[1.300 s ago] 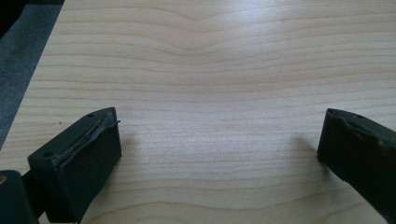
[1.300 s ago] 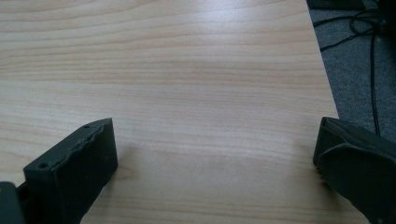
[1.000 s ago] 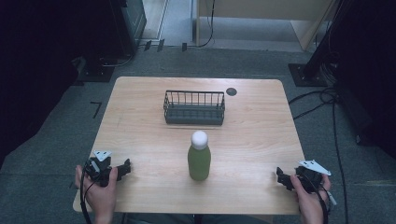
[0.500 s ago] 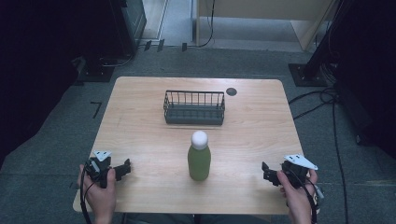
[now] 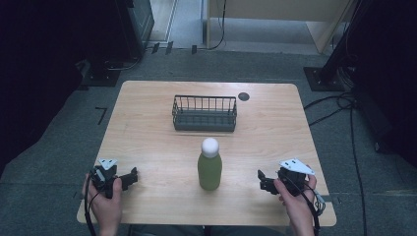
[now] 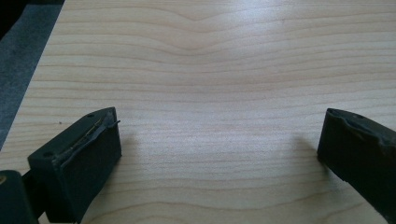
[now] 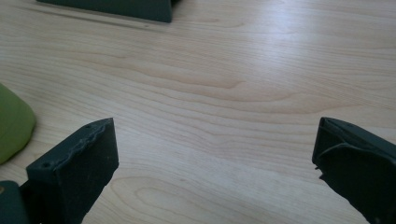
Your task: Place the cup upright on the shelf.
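At the table's middle, between our two grippers, stands the green bottle [image 5: 210,165], upright, white-capped, in front of the wire basket [image 5: 204,113]. Tall and narrow, it could tip, we judge, if a jaw clips it high. Our left gripper [image 5: 129,178] and right gripper [image 5: 264,180] sit low near the near edge, both pointing inward, jaws spread wide, holding nothing.

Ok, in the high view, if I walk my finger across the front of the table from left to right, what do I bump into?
Left tongs → green bottle → right tongs.
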Demonstrator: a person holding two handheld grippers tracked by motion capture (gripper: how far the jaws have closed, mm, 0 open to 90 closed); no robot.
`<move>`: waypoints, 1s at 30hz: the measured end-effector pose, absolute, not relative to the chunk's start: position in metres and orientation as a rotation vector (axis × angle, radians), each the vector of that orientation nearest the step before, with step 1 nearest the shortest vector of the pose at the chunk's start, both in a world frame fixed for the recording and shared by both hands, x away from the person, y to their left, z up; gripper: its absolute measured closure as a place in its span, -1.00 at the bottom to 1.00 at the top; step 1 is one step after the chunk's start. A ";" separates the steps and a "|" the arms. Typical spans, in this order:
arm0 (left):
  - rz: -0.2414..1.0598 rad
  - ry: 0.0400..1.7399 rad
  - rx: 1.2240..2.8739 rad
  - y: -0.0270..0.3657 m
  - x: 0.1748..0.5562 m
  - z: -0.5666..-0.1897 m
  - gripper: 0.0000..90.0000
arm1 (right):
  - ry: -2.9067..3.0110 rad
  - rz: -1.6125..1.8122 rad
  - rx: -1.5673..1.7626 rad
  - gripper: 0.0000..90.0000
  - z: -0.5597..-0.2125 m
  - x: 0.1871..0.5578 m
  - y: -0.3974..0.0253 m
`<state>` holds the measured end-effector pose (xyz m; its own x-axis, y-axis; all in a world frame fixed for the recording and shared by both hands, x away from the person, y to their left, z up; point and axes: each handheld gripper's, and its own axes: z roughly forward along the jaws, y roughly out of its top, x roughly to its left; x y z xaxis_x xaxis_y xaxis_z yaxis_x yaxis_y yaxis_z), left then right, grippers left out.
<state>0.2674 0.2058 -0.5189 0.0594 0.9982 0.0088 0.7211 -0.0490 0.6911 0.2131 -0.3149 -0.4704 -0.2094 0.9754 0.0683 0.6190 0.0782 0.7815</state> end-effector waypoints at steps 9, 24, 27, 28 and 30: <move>0.697 1.713 1.825 0.206 0.267 -0.519 -1.00 | 1.920 0.998 1.529 -1.00 -0.468 0.214 -0.298; 0.697 1.711 1.830 0.206 0.267 -0.519 -1.00 | 1.994 1.035 1.469 -1.00 -0.469 0.212 -0.269; 0.697 1.711 1.830 0.206 0.267 -0.519 -1.00 | 2.007 1.048 1.461 -1.00 -0.469 0.212 -0.264; 0.697 1.711 1.830 0.206 0.267 -0.519 -1.00 | 2.012 1.053 1.456 -1.00 -0.469 0.211 -0.262; 0.697 1.711 1.831 0.206 0.267 -0.519 -1.00 | 2.019 1.062 1.445 -1.00 -0.468 0.211 -0.257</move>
<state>0.2674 0.2061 -0.5188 0.0628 0.9980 0.0117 0.7220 -0.0535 0.6898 0.2110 -0.2575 -0.4684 -0.3589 0.9298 0.0816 0.5938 0.1600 0.7886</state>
